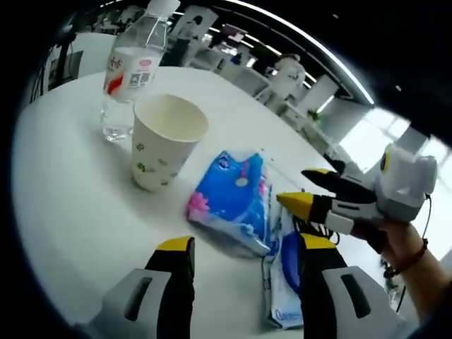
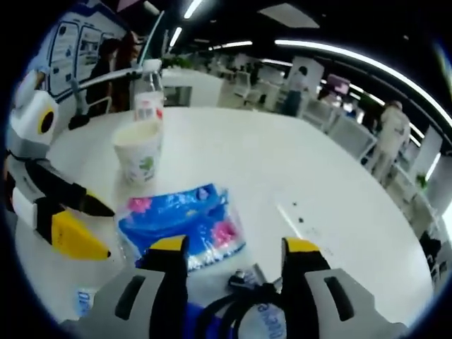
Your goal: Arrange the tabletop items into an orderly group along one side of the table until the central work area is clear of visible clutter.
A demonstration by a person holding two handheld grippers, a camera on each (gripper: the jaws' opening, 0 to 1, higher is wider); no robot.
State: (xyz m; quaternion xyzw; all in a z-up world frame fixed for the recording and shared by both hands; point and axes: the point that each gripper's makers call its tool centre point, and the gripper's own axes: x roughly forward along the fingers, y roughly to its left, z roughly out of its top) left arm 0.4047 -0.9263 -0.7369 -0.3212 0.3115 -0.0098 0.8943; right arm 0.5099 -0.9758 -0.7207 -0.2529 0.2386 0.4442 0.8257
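A blue tissue pack [image 1: 233, 201] [image 2: 185, 227] lies flat on the white table [image 1: 78, 205] [image 2: 282, 169]. Just beyond it stands an empty paper cup [image 1: 167, 140] [image 2: 139, 152], with a clear water bottle [image 1: 131, 70] [image 2: 148, 99] close behind. A blue-and-white wipes pack [image 1: 282, 286] [image 2: 265, 326] lies nearest, with a black cable [image 2: 240, 296] across it. My left gripper [image 1: 247, 244] [image 2: 107, 233] is open, its jaws just short of the tissue pack's near edge. My right gripper [image 2: 234, 244] [image 1: 295, 186] is open too, beside the tissue pack and holding nothing.
The table's far half is bare white surface, and its curved edge [image 2: 395, 233] runs round the right. Beyond it are office desks, chairs and standing people [image 2: 392, 134]. A hand with a wristband [image 1: 406, 247] holds the right gripper.
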